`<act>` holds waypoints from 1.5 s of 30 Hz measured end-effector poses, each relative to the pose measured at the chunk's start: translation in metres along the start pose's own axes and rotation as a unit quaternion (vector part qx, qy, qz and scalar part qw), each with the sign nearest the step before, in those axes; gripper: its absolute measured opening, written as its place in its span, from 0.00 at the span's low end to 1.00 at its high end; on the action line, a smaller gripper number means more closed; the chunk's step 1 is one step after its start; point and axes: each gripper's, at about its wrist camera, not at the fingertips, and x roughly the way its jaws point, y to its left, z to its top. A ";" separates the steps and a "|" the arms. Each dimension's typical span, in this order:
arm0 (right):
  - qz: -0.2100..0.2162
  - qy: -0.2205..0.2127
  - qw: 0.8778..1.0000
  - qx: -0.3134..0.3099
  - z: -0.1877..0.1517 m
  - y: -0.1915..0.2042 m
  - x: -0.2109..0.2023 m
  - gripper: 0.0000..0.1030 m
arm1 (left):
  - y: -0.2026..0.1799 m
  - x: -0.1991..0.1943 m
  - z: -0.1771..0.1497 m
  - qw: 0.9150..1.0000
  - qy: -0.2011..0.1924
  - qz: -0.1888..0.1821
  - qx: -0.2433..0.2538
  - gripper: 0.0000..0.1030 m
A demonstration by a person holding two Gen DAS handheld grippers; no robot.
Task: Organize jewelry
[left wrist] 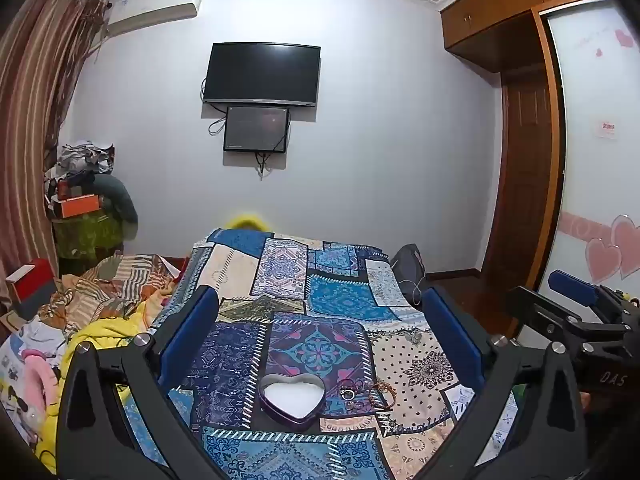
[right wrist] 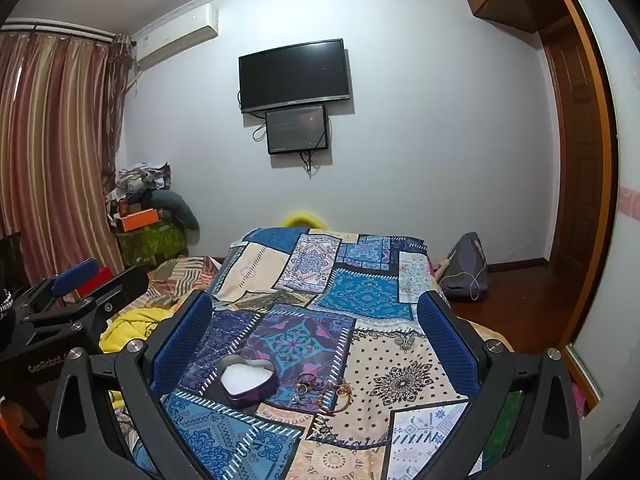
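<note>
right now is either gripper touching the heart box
Apart. Both wrist views show the left gripper and right gripper open above the bed, the heart box untouched between their fingers.

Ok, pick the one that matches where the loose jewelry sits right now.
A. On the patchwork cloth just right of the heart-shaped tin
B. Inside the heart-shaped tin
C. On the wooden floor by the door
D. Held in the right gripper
A: the rings and bracelets lie on the patchwork cloth beside the open heart-shaped tin, whose white lining is bare; both grippers are open and hold nothing.
</note>
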 end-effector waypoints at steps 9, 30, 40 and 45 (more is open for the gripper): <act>0.000 0.000 1.000 -0.002 0.001 0.002 -0.001 0.99 | 0.004 0.005 -0.004 1.000 0.004 0.003 -0.006 1.00; 0.000 0.003 1.000 -0.003 0.001 0.004 0.000 0.99 | 0.003 0.005 -0.005 1.000 0.004 0.003 0.002 1.00; -0.001 0.003 1.000 -0.004 0.001 0.008 -0.001 0.99 | 0.006 0.009 -0.006 1.000 0.012 0.002 -0.007 1.00; -0.001 0.003 1.000 -0.004 0.001 0.006 0.000 0.99 | 0.007 0.009 -0.005 1.000 0.013 0.003 -0.009 1.00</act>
